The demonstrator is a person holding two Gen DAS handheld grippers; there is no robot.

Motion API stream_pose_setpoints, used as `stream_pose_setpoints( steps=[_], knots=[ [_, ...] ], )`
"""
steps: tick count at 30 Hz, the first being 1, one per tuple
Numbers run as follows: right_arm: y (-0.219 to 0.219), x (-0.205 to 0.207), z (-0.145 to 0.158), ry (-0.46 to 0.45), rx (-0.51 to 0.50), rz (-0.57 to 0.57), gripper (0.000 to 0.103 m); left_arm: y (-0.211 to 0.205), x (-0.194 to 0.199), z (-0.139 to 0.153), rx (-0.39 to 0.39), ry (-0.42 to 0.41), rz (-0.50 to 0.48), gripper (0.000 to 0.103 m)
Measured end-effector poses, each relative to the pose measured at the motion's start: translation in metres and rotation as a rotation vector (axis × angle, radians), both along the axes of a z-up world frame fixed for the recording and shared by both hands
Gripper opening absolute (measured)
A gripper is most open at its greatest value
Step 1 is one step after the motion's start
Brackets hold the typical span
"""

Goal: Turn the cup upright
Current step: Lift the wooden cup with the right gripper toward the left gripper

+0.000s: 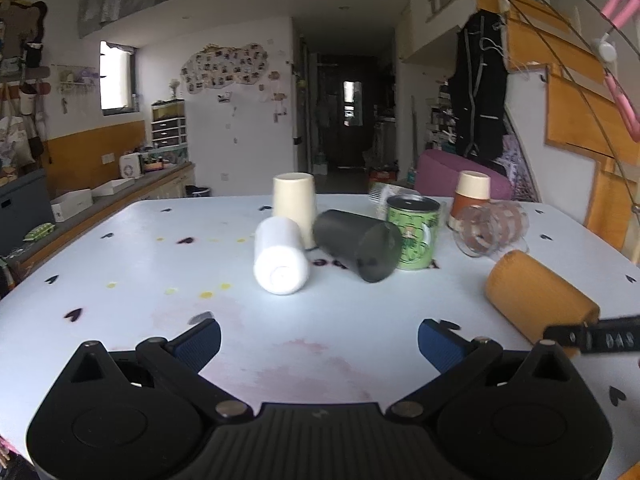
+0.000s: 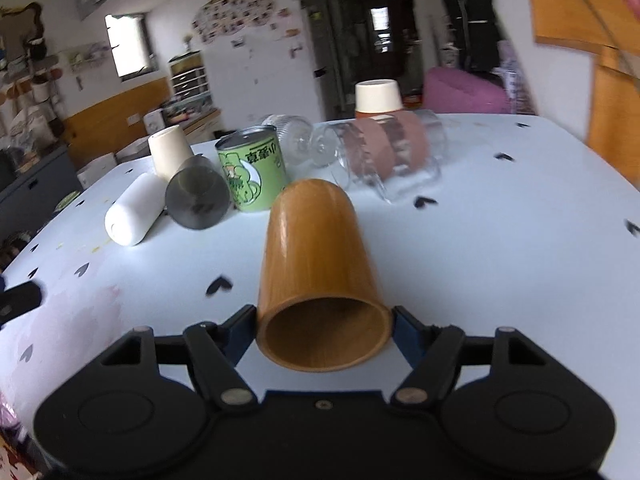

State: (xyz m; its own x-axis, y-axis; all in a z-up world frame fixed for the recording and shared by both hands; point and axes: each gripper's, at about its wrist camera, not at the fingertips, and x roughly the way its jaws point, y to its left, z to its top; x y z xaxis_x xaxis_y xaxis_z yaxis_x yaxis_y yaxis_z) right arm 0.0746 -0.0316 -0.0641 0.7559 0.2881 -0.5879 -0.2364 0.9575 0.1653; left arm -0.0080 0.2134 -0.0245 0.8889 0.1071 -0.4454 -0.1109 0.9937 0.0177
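White with small dark heart prints, the desk [image 1: 120, 264] carries a cluster of cups toward its far edge. The right tongs [image 2: 324, 328] are clamped on the orange cup [image 2: 316, 248], which lies on its side with its open mouth facing the camera and its base pointing toward the far edge; a blue pad sits against each side of its rim. In the left wrist view that same cup shows near the desk's right edge. The left tongs [image 1: 319, 340] are spread apart and hold nothing, hovering over bare desk near the near edge. Beyond them a dark grey cup [image 1: 356, 246] lies on its side, leaning against an upright green printed can [image 1: 414, 236]. A white cup [image 1: 280, 256] lies on its side just beside the grey one, and a cream cup [image 1: 294, 208] stands mouth-down behind it. A clear glass mug [image 1: 490, 230] lies tipped over, with a brown-and-cream cup [image 1: 472, 196] mouth-down beyond it.
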Motion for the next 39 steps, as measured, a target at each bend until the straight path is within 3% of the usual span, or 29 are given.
stream_pose_setpoints(
  steps=[8,14,20,28,32,34,39],
  knots=[
    [-0.003,-0.051,-0.002,-0.017,-0.012,0.024,0.073,-0.013,0.009,0.004,-0.014,-0.021,-0.086,0.103],
    [0.007,-0.071,-0.002,-0.038,-0.049,0.123,0.073,-0.039,0.051,0.019,-0.006,-0.019,-0.212,0.103],
    [0.014,-0.085,-0.002,-0.055,-0.086,0.226,0.073,-0.079,0.095,0.018,0.053,0.059,-0.359,0.103],
    [0.014,-0.098,-0.002,-0.085,-0.125,0.307,0.073,-0.093,0.123,-0.008,0.132,0.183,-0.420,0.103],
    [0.010,-0.094,-0.003,-0.076,-0.129,0.288,0.074,-0.087,0.129,-0.017,0.140,0.226,-0.419,0.103],
    [0.006,-0.089,-0.004,-0.076,-0.157,0.238,0.075,-0.084,0.125,-0.018,0.157,0.221,-0.411,0.103],
    [-0.011,-0.071,-0.005,-0.081,-0.166,0.108,0.075,-0.065,0.111,-0.018,0.114,0.224,-0.398,0.103]
  ],
)
